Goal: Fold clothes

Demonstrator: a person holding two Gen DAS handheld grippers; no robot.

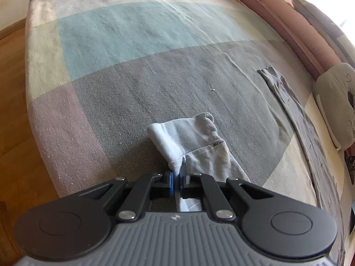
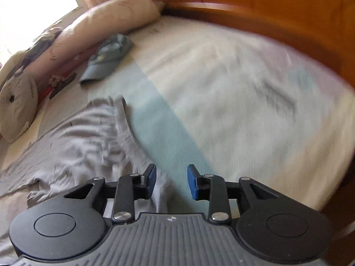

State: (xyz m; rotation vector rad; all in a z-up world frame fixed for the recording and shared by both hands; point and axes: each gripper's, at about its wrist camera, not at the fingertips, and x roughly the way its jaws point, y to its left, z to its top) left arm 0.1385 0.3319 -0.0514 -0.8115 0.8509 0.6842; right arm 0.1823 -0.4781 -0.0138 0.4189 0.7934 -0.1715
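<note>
Across the bed, a blanket of pale blue, grey and cream blocks covered the whole surface. Grey trousers lay spread flat on it beside a long pillow, with a blue cap resting near that pillow. One trouser cuff was raised off the blanket. The left gripper had its blue pads pressed together, pinching the edge of that cuff. The right gripper stood with jaws spread and nothing between them, above the waistband end of the trousers; that view was blurred.
</note>
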